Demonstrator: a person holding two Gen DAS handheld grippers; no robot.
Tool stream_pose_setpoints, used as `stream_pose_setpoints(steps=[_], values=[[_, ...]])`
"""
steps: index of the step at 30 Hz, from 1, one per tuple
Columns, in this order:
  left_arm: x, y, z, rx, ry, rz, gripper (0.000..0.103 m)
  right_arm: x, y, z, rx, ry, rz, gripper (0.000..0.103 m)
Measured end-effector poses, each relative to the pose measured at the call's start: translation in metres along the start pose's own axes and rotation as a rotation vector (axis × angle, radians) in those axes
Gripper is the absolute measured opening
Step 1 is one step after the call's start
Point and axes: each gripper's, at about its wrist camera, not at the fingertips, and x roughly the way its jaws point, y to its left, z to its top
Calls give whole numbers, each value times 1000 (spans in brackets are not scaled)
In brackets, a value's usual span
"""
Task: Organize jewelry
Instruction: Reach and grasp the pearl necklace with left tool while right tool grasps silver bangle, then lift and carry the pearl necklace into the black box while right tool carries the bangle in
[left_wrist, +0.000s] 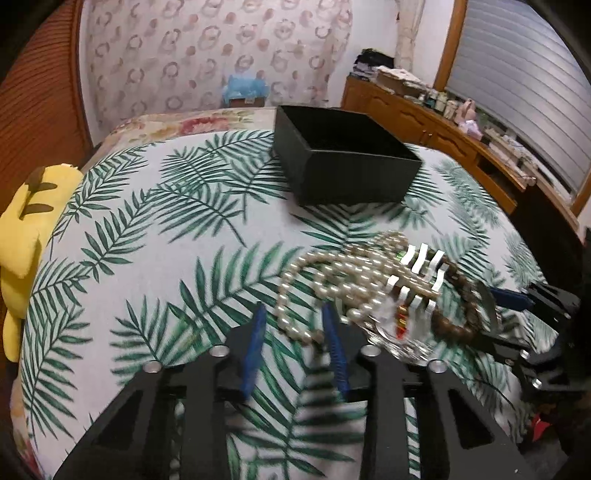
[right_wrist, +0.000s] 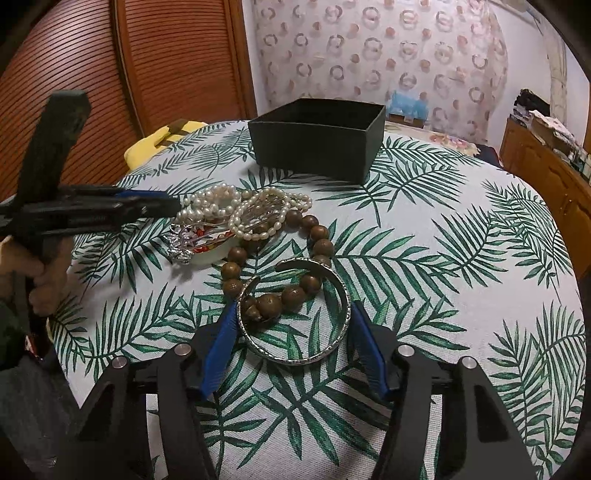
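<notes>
Silver bangle between right fingers.

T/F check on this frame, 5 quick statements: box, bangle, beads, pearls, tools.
1. The black box is lidless. True.
2. The silver bangle lies inside the box. False: it lies on the leaf-print cloth, between the right tool's blue fingers.
3. The wooden bead bracelet partly lies inside the bangle's ring. True.
4. The pearl strands are laid out straight and separate. False: they are heaped in a tangle with other pieces.
5. The left tool is at the box. False: its tips are at the near edge of the pearl pile.
</notes>
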Motion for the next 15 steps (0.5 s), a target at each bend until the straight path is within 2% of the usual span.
stream_pose_setpoints(steps=[6, 9, 10, 11, 15], values=[[10, 4, 8, 15, 8, 32, 18, -1, -1, -1, 3, -1, 2, 63], [13, -2, 11, 61, 16, 62, 18, -1, -1, -1, 2, -1, 1, 63], [15, -5, 12, 86, 20, 78, 14, -1, -1, -1, 0, -1, 0, 63], [15, -7, 12, 99, 21, 81, 7, -1, -2, -1, 1, -1, 2, 63], [6, -7, 16, 91, -1, 53, 7, -1, -1, -1, 2, -1, 1, 63]])
